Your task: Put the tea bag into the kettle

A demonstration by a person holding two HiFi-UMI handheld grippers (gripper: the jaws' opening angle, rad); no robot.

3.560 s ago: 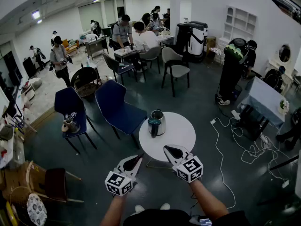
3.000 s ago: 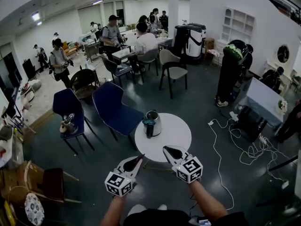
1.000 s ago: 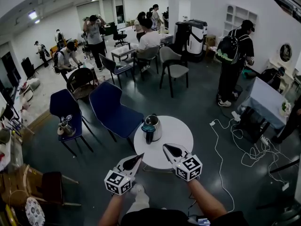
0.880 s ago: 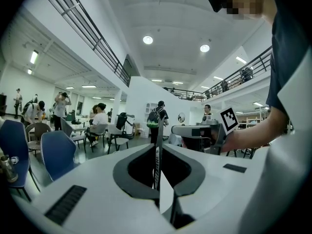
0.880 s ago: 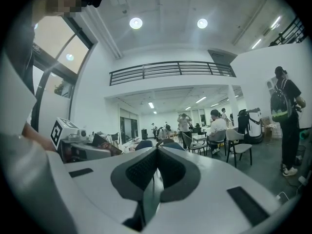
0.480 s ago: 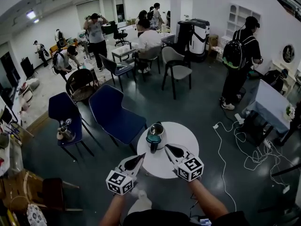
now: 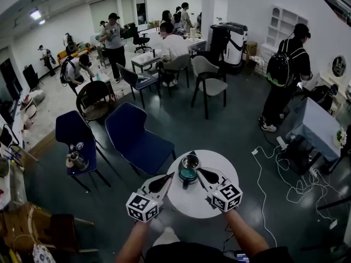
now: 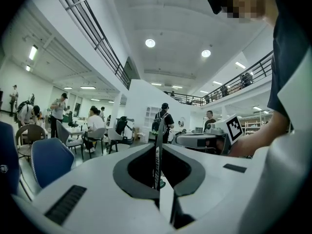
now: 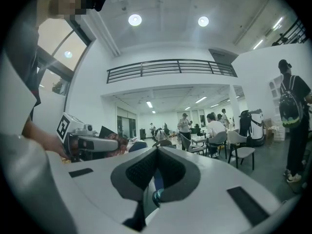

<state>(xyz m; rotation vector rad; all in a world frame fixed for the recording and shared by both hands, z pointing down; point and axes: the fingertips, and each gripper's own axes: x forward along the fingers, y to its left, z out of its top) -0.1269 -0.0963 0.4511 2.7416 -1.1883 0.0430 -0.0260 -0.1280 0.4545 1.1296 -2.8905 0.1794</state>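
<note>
While both grippers hang low over the round white table (image 7: 192, 200), the scene runs like this from the left: a dark blue chair (image 7: 73, 131) with a small metal pot (image 7: 75, 161) on its seat, then a second blue chair (image 7: 140, 138) nearer the table's edge. The left gripper (image 7: 168, 178) points in over the table's near left rim, just beside the kettle (image 7: 190, 163); in the left gripper view its jaws (image 8: 157, 147) are pressed together, with only a thin dark line up the seam, too slim to say whether anything is pinched there. The kettle stands upright on the table's far half, between the two gripper tips, its steel mouth showing from above and a teal part on its near side. The right gripper (image 7: 201, 172) reaches in from the right, its tip just next to the kettle, and the right gripper view shows its jaws (image 9: 156, 152) closed on each other with nothing between the pads. Farther right, white cables (image 7: 269, 171) trail across the dark floor, and a person with a backpack (image 7: 282, 73) stands well apart near the wall
</note>
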